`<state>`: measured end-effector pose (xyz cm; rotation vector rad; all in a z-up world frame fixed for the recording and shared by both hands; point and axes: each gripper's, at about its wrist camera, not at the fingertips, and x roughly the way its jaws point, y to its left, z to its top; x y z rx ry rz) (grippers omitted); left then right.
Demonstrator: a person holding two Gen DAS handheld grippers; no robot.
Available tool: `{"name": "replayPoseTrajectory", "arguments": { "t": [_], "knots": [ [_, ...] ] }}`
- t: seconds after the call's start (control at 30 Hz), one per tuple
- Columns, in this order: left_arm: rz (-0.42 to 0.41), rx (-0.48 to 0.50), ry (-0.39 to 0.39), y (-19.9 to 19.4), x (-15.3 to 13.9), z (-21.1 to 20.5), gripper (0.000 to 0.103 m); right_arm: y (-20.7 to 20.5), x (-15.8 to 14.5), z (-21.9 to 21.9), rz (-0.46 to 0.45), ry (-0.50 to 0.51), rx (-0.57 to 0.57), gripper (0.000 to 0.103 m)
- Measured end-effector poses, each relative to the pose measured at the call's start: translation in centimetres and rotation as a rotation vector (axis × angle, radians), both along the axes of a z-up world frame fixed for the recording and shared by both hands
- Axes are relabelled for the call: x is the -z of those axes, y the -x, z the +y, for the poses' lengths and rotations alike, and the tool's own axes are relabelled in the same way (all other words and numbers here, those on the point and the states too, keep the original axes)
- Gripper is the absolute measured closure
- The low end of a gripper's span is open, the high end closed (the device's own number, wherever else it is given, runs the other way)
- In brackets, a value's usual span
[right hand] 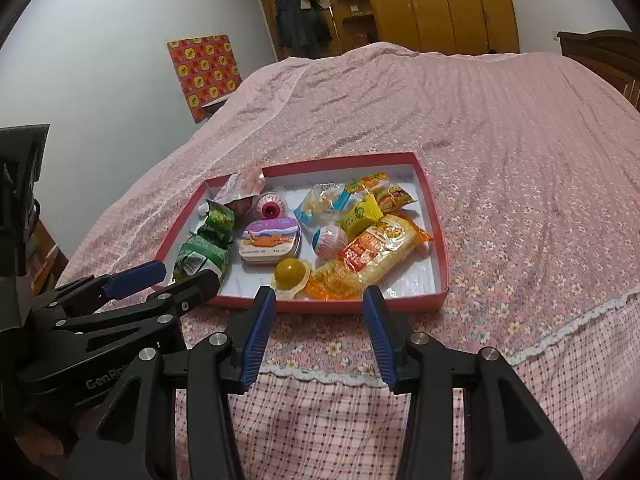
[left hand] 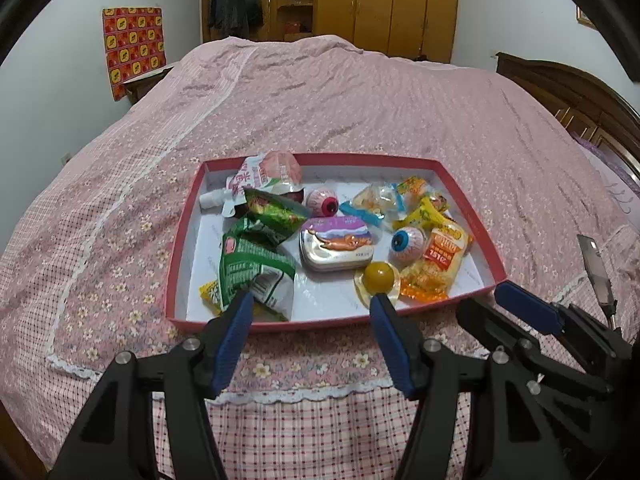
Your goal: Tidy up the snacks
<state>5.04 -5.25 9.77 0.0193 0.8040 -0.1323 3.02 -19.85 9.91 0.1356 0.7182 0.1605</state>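
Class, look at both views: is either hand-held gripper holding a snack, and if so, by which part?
Nothing is held. The left hand-held gripper and right hand-held gripper are both open, short of the red box.

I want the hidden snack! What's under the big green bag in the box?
A yellow packet pokes out from under the big green bag, at the box's near left corner. Only its corner shows; the rest is covered, so what it is can't be told.

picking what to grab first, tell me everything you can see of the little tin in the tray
The tin is a small rounded-rectangle box that looks like metal, with silvery sides. Its closed lid is printed with purple, white and an orange figure. It lies flat, lid up, near the middle of the red tray. A green packet lies close on one side and a yellow ball candy sits just in front; contact is unclear.
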Motion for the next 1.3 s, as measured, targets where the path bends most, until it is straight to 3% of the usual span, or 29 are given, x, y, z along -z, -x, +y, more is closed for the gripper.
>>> {"name": "replayPoseTrajectory", "arguments": {
  "t": [1.3],
  "knots": [
    [-0.002, -0.032, -0.031, 0.86, 0.36, 0.01, 0.039, 0.46, 0.74, 0.17, 0.035, -0.015, 0.013, 0.056]
  ]
}}
